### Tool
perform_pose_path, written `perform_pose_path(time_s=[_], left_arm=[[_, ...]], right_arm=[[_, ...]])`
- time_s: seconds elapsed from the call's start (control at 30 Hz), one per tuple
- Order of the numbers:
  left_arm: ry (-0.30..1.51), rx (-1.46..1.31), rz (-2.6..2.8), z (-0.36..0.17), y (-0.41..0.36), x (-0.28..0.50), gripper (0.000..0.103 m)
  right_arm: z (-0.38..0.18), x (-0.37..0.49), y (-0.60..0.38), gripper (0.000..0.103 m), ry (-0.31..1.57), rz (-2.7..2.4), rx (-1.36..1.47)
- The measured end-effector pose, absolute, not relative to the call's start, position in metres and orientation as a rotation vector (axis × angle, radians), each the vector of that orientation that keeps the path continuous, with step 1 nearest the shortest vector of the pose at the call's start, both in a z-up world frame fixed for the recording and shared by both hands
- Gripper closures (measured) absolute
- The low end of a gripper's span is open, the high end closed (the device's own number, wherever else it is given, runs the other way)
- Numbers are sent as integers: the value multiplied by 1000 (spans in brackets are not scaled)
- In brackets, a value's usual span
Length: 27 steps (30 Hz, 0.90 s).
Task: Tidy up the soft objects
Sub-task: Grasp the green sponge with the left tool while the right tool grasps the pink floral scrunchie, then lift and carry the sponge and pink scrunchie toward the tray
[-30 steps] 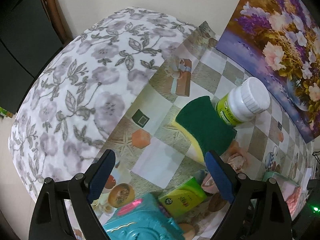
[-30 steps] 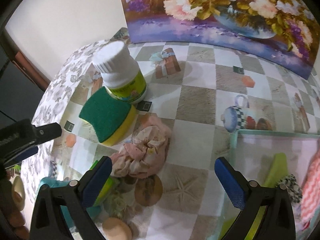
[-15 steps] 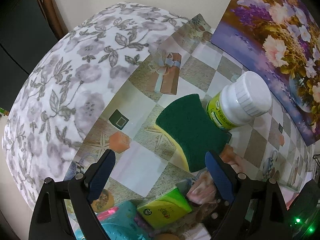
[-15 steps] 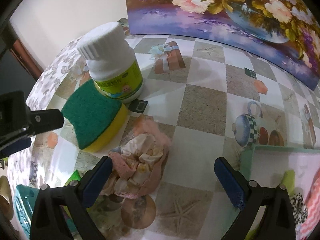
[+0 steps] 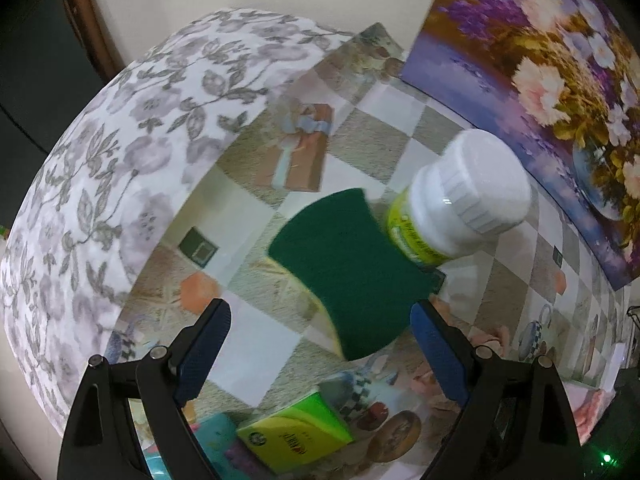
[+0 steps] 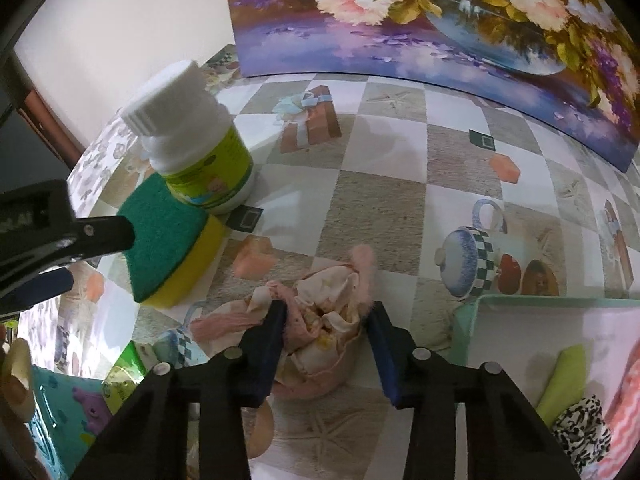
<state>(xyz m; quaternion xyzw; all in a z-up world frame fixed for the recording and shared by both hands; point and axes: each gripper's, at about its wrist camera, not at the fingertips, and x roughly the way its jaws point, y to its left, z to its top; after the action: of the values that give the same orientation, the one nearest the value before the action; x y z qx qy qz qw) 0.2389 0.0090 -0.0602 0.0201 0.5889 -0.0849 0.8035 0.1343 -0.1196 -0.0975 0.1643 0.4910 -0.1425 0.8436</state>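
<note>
A crumpled pink cloth (image 6: 320, 320) lies on the patterned tablecloth. My right gripper (image 6: 326, 324) has closed in around it, its blue pads pressing both sides of the cloth. A green and yellow sponge (image 5: 348, 268) leans against a white-capped bottle (image 5: 460, 204). It also shows in the right wrist view (image 6: 168, 236). My left gripper (image 5: 320, 340) is open and empty, hovering just in front of the sponge. A mint tray (image 6: 520, 304) at the right holds several soft items.
A flower painting (image 6: 440, 20) stands against the wall at the back. A green box (image 5: 296, 436) and a teal toy (image 6: 60, 420) lie near the table's front left. The tablecloth drops off at the left edge (image 5: 100, 160).
My right gripper moved down and forward and closed its fingers around the pink cloth. My left gripper moved forward toward the sponge and stays open.
</note>
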Motion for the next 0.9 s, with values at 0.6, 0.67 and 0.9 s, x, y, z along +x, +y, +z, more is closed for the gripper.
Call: perform_pose_path(time_s=[0.6,0.67,0.9], left_arm=[[1272,160,-213,-93,-20,236,28],[1265,158,-218,-92,-19,236,37],[1258,161,-237,-89,-19,239,41]], right_arm=[[-99,130,-130,62,1034,-286,397],[-99,130,-130,62,1034,-284,399],[-100,131,-129,62,1035,-284,401]])
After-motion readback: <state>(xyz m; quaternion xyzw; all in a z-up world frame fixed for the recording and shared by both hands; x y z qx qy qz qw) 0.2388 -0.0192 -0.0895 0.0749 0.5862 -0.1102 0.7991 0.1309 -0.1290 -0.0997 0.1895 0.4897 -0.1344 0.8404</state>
